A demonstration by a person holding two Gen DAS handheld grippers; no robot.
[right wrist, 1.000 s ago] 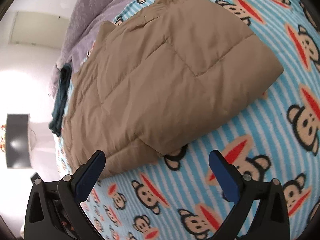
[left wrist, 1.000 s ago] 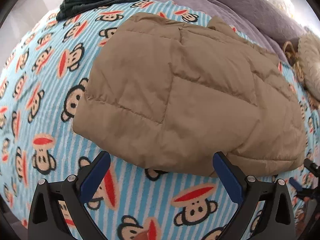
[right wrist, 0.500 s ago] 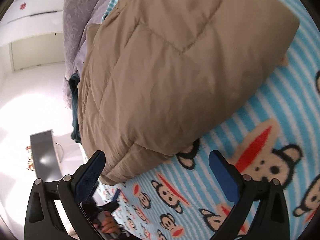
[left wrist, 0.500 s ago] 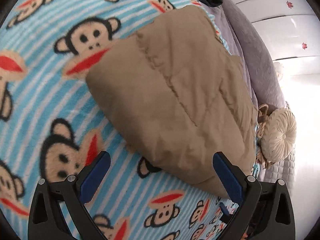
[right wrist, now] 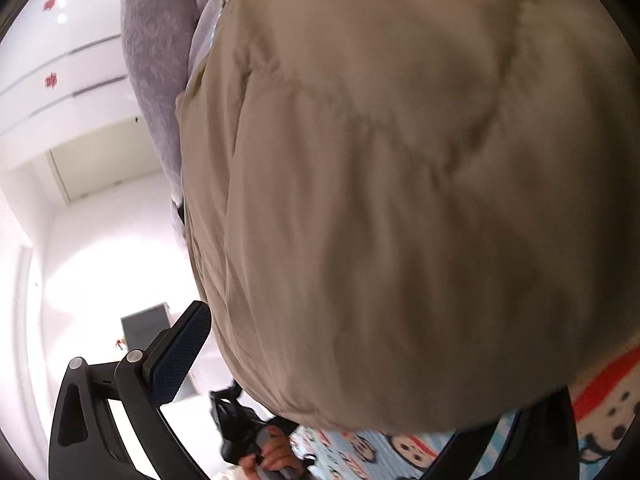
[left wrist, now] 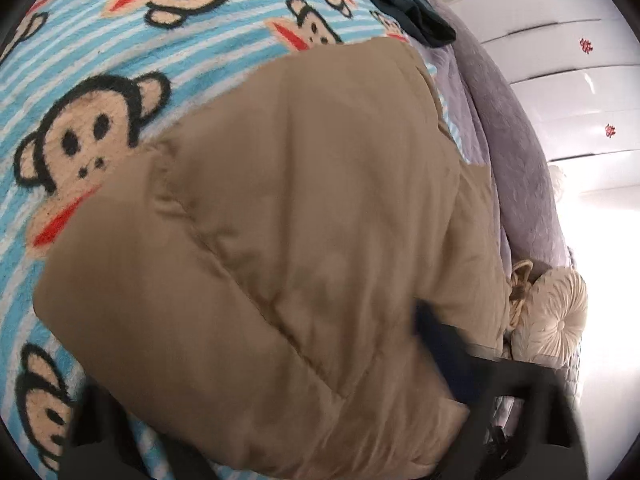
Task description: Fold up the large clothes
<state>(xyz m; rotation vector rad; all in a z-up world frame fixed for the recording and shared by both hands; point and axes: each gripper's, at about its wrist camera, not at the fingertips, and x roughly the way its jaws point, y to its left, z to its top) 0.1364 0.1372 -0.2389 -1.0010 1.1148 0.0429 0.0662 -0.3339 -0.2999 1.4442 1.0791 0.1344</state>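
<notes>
Left hand-held gripper [left wrist: 288, 432]: fingers spread wide, straddling near edge of tan quilted jacket [left wrist: 280, 240], blurred. Right hand-held gripper [right wrist: 360, 392]: spread wide around same jacket's edge. Jacket lies folded on monkey-print blanket [left wrist: 120, 32] on bed. No readable writing or labels.

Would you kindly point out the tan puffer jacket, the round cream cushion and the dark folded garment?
tan puffer jacket [left wrist: 304, 240], left wrist view, quilted middle panel.
round cream cushion [left wrist: 554, 314], left wrist view, near its tufted centre.
dark folded garment [left wrist: 404, 8], left wrist view, folded top surface.
</notes>
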